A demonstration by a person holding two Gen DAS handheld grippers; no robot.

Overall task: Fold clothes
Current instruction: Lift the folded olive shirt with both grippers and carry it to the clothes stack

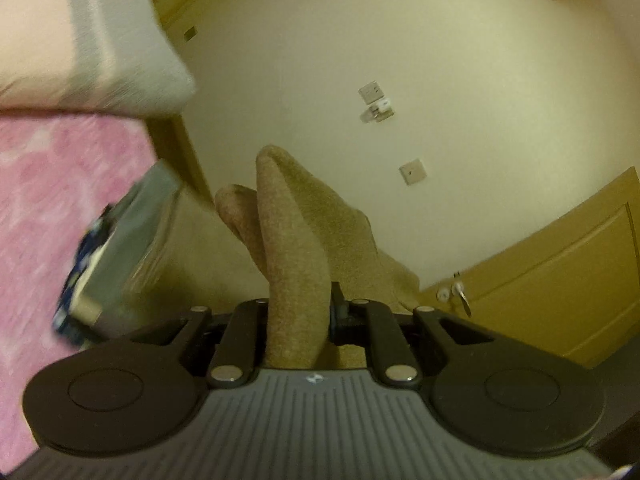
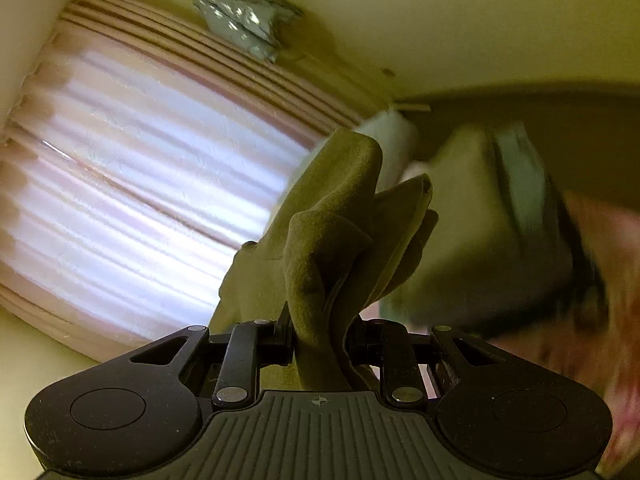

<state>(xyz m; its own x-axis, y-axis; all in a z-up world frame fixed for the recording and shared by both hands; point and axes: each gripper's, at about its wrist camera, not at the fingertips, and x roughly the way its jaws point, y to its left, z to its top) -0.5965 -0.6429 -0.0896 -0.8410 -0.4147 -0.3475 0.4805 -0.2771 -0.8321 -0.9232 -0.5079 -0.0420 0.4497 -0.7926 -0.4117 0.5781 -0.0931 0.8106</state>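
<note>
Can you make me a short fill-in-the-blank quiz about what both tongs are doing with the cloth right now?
1. The left tongs are shut on a fold of ____ cloth.
2. In the left view, the bedspread beside the cloth is ____ in colour.
3. The right tongs are ____ on the cloth.
4. Behind the cloth in the right view hangs a pleated ____.

Missing words: tan; pink; shut; curtain

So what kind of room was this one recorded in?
Most likely a bedroom at home. The left wrist view shows a pink bedspread with a pillow above it and a wooden door; the right wrist view shows pleated curtains. Both grippers hold up a tan garment.
</note>
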